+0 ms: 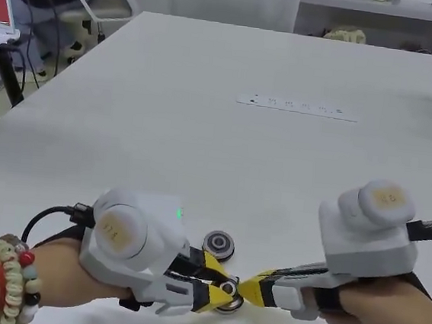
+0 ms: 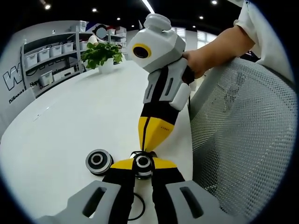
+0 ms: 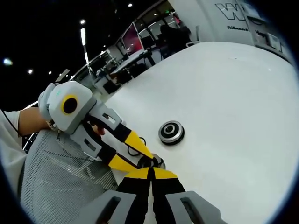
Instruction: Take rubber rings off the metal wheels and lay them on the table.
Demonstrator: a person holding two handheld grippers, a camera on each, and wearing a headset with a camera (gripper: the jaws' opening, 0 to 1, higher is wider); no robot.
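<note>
Tabletop scene, looking down at a white table point(image 1: 204, 130) with two hand-held grippers meeting close to its near edge. The left gripper point(image 1: 221, 290) comes in from the left, and its yellow-tipped jaws are closed on a small metal wheel point(image 1: 228, 289), one jaw on each side. In the left gripper view this wheel point(image 2: 143, 164) sits between the two tips, its dark rubber ring on the rim. The right gripper point(image 1: 249, 290) reaches in from the right with its jaws drawn together to a narrow point, touching the edge of the held wheel. It may be pinching the ring, though the tips hide this. A second metal wheel point(image 1: 218, 244) lies flat on the table just beyond the grippers, apart from both, with its black ring fitted. In the left gripper view a thin black loop point(image 2: 141, 207), possibly a loose rubber ring, lies on the table under the left gripper's jaws.
</note>
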